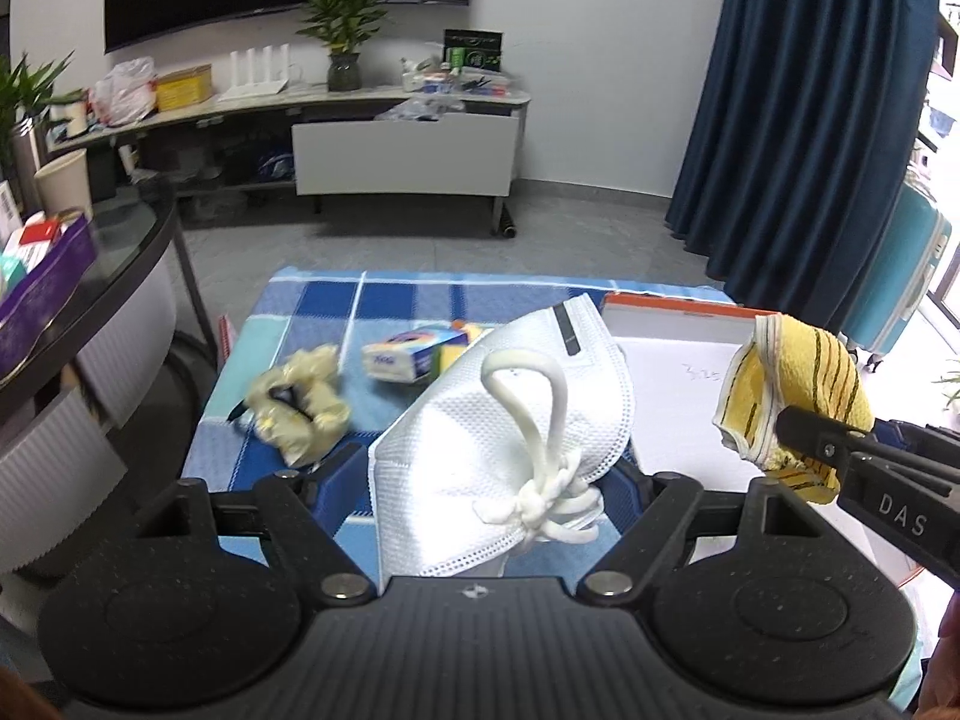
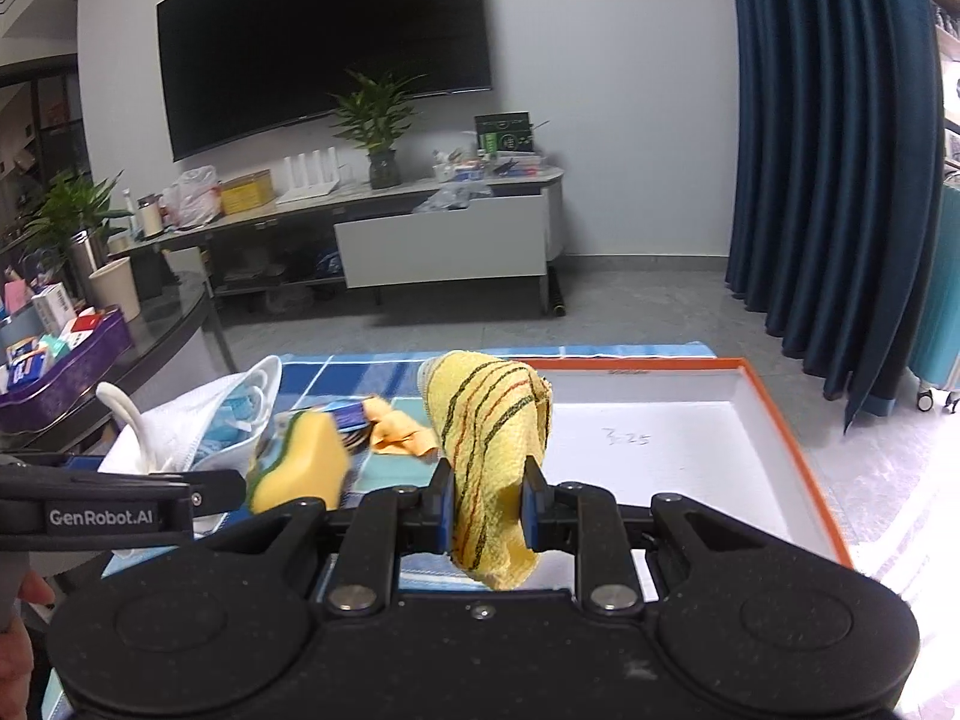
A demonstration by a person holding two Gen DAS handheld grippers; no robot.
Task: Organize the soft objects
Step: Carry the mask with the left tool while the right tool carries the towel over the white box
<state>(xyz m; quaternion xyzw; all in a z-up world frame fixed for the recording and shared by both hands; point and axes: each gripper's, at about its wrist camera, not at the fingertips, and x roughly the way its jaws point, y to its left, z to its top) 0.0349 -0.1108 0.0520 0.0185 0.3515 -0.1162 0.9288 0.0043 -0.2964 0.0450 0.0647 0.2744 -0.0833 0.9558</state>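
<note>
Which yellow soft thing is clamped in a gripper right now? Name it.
The striped yellow cloth, pinched upright in the right gripper. The yellow sponge and the pale scrunchie lie loose on the checked blue cloth.

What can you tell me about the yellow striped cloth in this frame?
The yellow cloth looks like soft, textured terry with thin dark and reddish stripes and a pale hemmed edge. It is bunched and folded, standing roughly upright with its lower end hanging loose. The right gripper is shut on it, blue pads pressing either side of its middle. It is lifted clear of the table, in front of the white box with an orange rim. Nothing else touches it.
</note>
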